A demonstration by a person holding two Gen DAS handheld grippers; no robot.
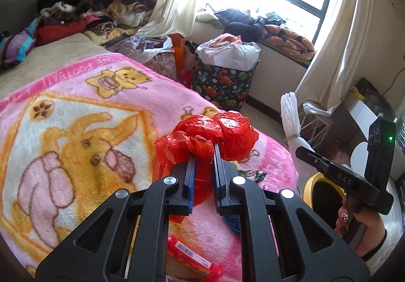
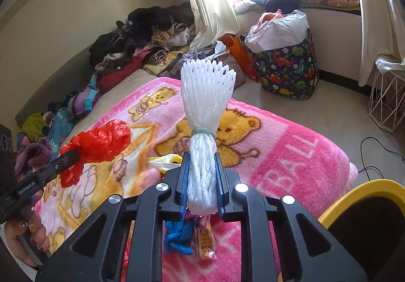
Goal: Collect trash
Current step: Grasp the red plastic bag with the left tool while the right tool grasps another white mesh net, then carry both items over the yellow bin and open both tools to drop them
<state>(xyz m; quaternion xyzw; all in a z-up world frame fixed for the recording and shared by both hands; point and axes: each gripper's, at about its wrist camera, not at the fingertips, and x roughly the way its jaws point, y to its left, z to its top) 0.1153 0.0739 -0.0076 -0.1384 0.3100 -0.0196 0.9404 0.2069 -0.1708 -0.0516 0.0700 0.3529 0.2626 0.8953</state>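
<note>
Left wrist view: left gripper (image 1: 203, 153) jaws clamp red bag (image 1: 207, 135), right gripper (image 2: 201, 163) jaws clamp foam net (image 2: 206, 104) above blanket's (image 2: 291, 155) edge.

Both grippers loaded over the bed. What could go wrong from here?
1. The red plastic bag is loose and billowy in the left gripper; it may slip out or snag.
2. The white foam net sticks far past the right gripper; it could miss the yellow-rimmed bin.
3. Snack wrappers remaining on the pink blanket may be overlooked.
</note>
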